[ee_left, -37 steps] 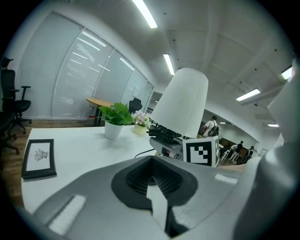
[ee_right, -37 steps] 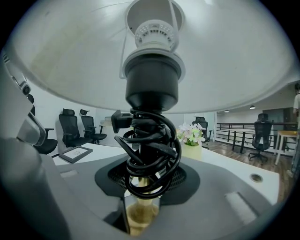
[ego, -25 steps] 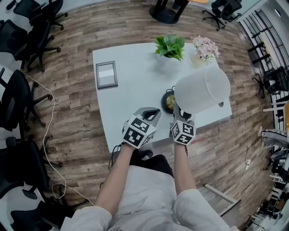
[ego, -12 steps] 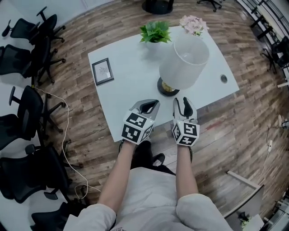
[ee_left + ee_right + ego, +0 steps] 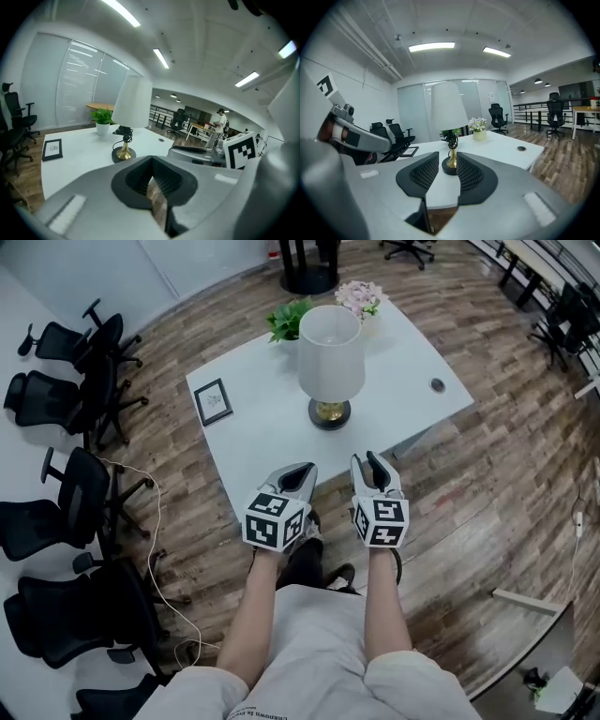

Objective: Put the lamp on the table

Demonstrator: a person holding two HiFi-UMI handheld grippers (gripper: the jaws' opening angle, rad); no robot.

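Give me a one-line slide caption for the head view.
Lamp upright on the white table, alongside a plant, flowers and a picture frame.

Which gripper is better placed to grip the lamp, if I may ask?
Right: the right gripper, jaws just closing but apart and empty, frames the lamp base; the left gripper is shut.

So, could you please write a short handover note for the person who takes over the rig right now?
Left hand-held gripper: shut, empty, clear of the lamp.
Right hand-held gripper: jaws apart, just been closing, nothing between them.
Lamp: stands upright on the white table, to the right of the picture frame; neither gripper touches it.
Done: the lamp is on the table.
Left: apparently nothing; perhaps only check that it stands steady.
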